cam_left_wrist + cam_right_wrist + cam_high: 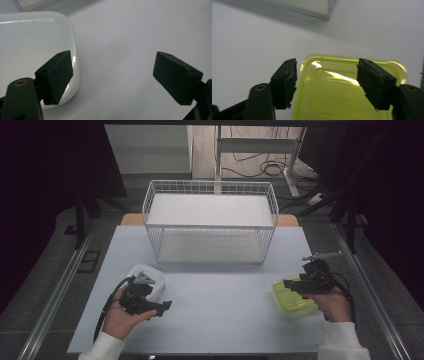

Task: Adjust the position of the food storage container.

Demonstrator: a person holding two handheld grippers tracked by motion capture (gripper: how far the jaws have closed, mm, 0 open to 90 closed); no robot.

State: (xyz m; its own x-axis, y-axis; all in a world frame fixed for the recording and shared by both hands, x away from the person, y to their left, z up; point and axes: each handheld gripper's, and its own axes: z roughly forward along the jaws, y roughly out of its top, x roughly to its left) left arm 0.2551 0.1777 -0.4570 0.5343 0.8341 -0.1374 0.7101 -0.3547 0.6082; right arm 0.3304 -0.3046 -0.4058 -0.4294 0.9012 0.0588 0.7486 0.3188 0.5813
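Green container (292, 296) is seen at lower right of the high view on the table (220, 290), beneath the right gripper (289, 283); jaws parted, nothing clamped. White container (150, 276) is seen at lower left, beside the left gripper (166, 307), jaws released wide. Wire basket (210, 222) stands upper centre.

A translucent lime-green container (342, 90), a glossy white container (32, 47), a white wire basket (210, 220), black tongs.
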